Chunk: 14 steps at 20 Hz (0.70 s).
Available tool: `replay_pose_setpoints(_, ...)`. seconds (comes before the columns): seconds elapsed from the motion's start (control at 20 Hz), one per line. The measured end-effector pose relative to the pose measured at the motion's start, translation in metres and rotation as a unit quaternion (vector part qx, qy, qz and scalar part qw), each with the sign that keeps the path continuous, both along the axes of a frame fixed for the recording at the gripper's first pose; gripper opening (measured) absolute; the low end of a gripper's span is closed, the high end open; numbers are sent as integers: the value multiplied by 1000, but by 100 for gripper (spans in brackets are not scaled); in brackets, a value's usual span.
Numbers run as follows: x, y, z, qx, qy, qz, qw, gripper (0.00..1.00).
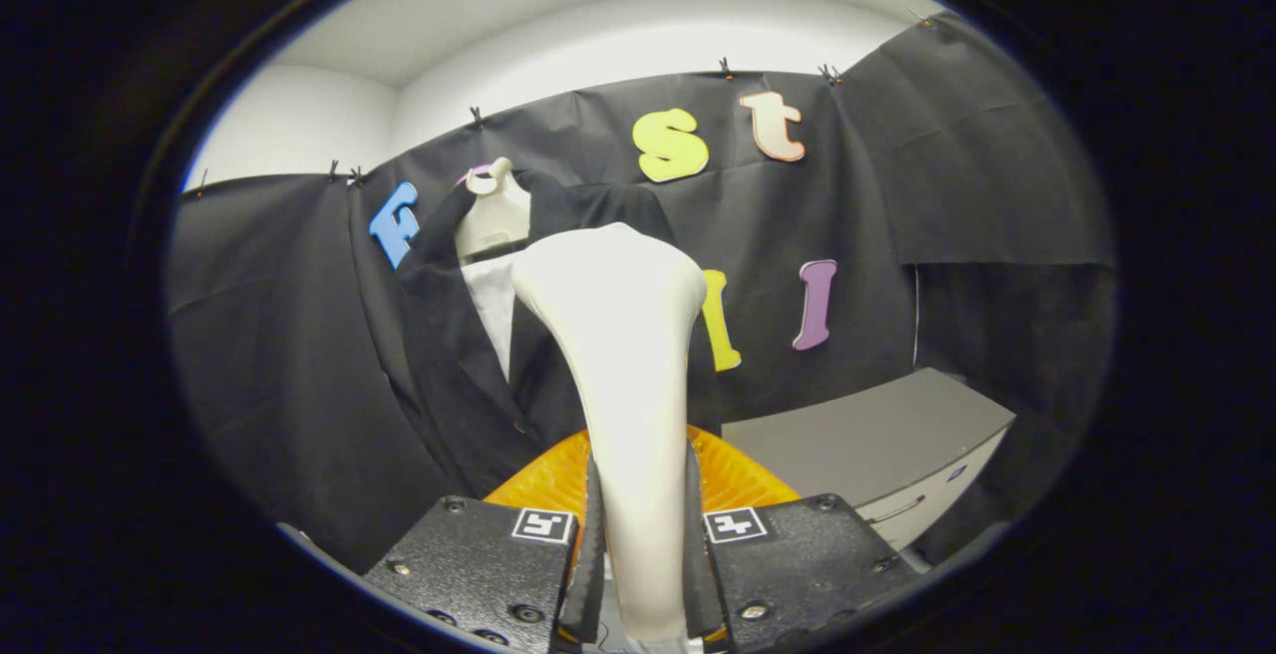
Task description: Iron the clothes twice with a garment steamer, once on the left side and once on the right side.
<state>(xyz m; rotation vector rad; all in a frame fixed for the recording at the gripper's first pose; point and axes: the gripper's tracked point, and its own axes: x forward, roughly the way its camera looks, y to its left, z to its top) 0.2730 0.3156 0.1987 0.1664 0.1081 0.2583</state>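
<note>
A white garment steamer [628, 375] stands upright between my fingers, its narrow handle clamped by both of them and its wide head flaring above. My gripper [643, 554] is shut on that handle. Beyond the steamer hangs a dark jacket [449, 355] over a white shirt front [493, 305], worn by a white mannequin torso [493, 215]. The steamer head sits in front of the jacket's right half and hides part of it; I cannot tell whether it touches the cloth. An orange ribbed part [733, 480] shows behind the handle, just above the fingers.
A grey cabinet [867, 440] with a drawer front stands to the right of the jacket, low and close to my right finger. Black cloth walls enclose the booth on all sides behind the mannequin.
</note>
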Motion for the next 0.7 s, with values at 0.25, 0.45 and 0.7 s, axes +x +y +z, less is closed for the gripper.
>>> replay_pose_setpoints(0.25, 28, 27, 13, -1, -5, 2, 1000, 35)
replay_pose_setpoints(0.45, 54, 43, 22, -12, -11, -6, 1000, 35)
replay_pose_setpoints(0.7, 93, 59, 41, -40, -38, -56, 997, 35)
